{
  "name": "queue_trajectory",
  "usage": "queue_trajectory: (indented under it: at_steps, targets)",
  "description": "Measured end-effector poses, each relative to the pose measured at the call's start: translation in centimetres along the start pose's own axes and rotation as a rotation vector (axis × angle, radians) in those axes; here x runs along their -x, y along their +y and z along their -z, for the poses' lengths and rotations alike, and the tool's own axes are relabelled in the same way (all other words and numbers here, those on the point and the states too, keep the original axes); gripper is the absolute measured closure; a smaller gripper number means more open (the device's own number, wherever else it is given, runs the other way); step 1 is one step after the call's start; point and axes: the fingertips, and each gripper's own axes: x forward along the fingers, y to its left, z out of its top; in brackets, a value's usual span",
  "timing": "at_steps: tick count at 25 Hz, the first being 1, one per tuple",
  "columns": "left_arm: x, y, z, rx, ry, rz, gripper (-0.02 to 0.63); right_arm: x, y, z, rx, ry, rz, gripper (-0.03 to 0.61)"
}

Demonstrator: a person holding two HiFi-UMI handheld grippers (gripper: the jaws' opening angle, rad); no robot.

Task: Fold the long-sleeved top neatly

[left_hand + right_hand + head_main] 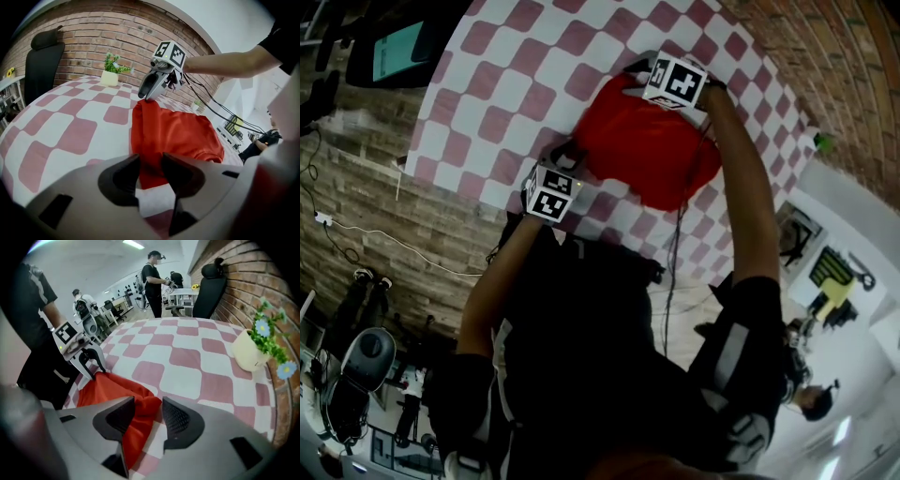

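The red top [652,150] is lying on the checked counter [487,94]. Left tongs [151,160] and right tongs [147,401] are both gaping, released, its edges sitting loosely between them. A pot [251,352] is holding a plant [272,336].

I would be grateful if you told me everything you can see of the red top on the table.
The red top looks like soft, plain fabric, folded into a compact, slightly creased bundle lying flat on the checked tablecloth. The left gripper straddles its near end and the right gripper its far end. Both have their jaws apart, with cloth between them but not clamped.
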Motion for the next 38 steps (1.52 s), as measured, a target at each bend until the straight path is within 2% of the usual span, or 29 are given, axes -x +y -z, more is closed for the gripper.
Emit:
queue_trajectory:
  at_steps: [4,8,14,21,25,30,38]
  targets:
    - [-0.1,0.1,0.0,-0.001,-0.004,0.002,0.460,1.2,-1.3,0.4,-0.048,-0.048,-0.037,0.414]
    - [0.0,0.2,0.1,0.003,0.002,0.002,0.460,0.9,-1.6,1.8,-0.035,0.043,-0.062,0.414]
    - [0.1,0.3,0.2,0.014,0.003,-0.001,0.478,-2.2,-0.4,1.6,-0.040,0.057,-0.121,0.414]
    - [0.2,0.8,0.5,0.033,0.006,-0.014,0.555,-3.3,-0.3,1.7,-0.080,0.030,-0.167,0.443]
    - [0.1,0.9,0.6,0.044,-0.007,-0.028,0.572,-3.4,-0.7,2.0,-0.072,0.010,-0.137,0.505]
    - [0.3,1.5,0.3,0.050,0.011,-0.020,0.575,-3.3,-1.2,2.1,-0.093,-0.017,-0.108,0.522]
    - [0.3,3.0,-0.4,0.049,0.051,0.030,0.575,-2.7,-1.8,3.1,-0.259,-0.079,-0.075,0.526]
